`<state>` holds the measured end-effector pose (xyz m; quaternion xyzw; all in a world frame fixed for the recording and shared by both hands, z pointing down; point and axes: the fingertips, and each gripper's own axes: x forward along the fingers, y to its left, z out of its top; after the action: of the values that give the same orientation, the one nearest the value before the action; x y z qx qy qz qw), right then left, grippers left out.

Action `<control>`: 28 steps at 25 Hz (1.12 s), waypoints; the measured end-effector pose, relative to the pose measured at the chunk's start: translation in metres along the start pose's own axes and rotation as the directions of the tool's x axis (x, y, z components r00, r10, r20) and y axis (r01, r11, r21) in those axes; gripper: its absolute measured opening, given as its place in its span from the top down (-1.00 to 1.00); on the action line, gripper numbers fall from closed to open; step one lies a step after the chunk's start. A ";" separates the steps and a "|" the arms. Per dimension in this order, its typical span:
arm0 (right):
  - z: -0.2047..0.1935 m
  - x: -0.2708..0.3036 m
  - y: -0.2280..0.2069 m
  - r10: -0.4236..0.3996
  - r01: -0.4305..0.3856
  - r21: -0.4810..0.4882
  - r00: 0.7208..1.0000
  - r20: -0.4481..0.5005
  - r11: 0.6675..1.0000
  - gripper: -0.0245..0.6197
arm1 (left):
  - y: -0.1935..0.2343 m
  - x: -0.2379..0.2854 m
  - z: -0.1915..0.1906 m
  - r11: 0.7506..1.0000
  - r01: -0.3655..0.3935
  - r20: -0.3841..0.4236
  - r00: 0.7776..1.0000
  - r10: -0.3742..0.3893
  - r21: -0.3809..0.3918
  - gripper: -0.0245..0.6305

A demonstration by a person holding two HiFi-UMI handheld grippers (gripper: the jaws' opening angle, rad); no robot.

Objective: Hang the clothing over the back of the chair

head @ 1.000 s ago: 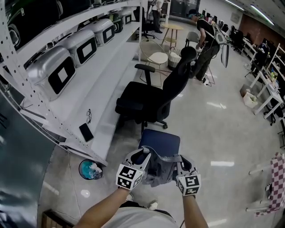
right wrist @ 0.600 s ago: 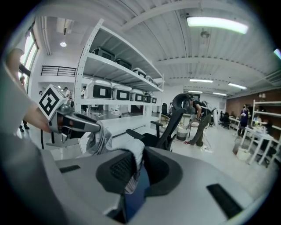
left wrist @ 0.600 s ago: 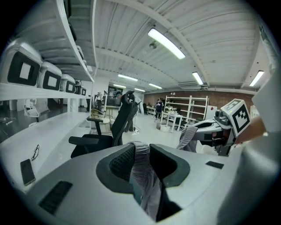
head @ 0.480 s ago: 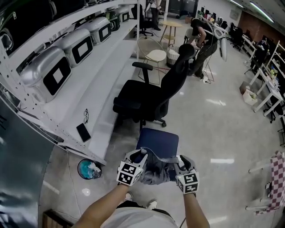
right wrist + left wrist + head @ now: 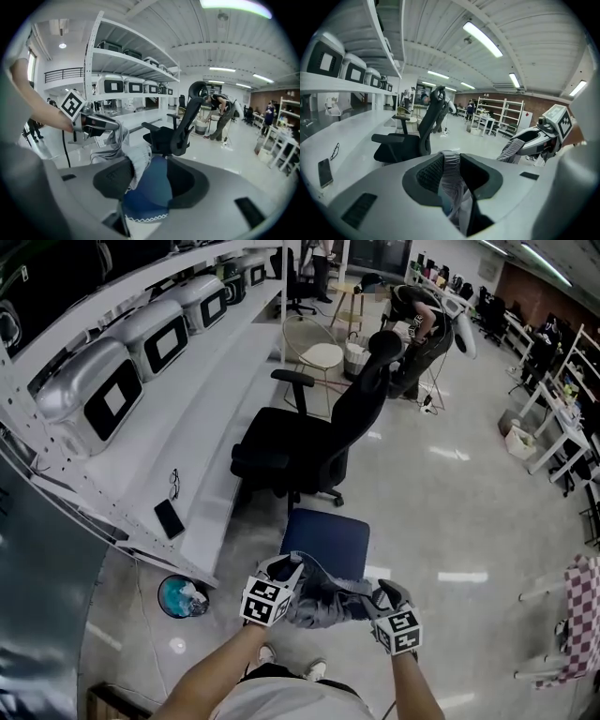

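A grey garment [image 5: 323, 601] lies bunched at the near edge of a blue chair [image 5: 325, 538], whose back I cannot make out beneath it. My left gripper [image 5: 284, 576] is shut on one end of the garment; in the left gripper view a fold of the garment [image 5: 451, 171] is pinched between the jaws of the left gripper [image 5: 451, 164]. My right gripper [image 5: 379, 600] is at the other end. Its jaws have just been opening and the right gripper [image 5: 150, 174] now stands wide. The garment [image 5: 136, 161] only rests against its left finger, with the blue seat [image 5: 152, 187] showing between the jaws.
A black office chair [image 5: 300, 442] stands just beyond the blue one. Long white shelves [image 5: 178, 427] with silver appliances run along the left, with a phone [image 5: 169, 518] and glasses on the lowest one. A blue bin [image 5: 183, 596] sits on the floor at left. A person [image 5: 412, 324] bends at the back.
Both grippers have sunk a little with the garment, which has settled lower at the blue chair's near edge. The left gripper keeps its hold.
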<state>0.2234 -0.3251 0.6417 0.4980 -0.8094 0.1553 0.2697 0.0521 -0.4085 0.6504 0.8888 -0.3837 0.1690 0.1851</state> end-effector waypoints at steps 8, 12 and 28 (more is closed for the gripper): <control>-0.002 -0.020 0.006 0.006 -0.006 0.003 1.000 0.007 1.000 0.21 | -0.001 0.006 0.000 0.998 0.041 0.003 0.999 -0.041 -0.050 0.27; 0.002 -0.021 0.014 0.013 -0.013 0.009 0.999 0.038 1.000 0.21 | -0.003 -0.001 -0.007 0.999 0.040 -0.023 0.999 -0.041 -0.036 0.14; 0.082 -0.092 0.079 0.115 -0.116 -0.023 0.903 0.415 0.993 0.70 | -0.101 -0.101 0.035 0.995 0.081 0.206 0.976 -0.066 -0.065 0.84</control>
<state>0.1627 -0.2652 0.5225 0.4712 -0.8760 0.0626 0.0813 0.0678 -0.2979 0.5551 0.9075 -0.3736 0.0561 0.1835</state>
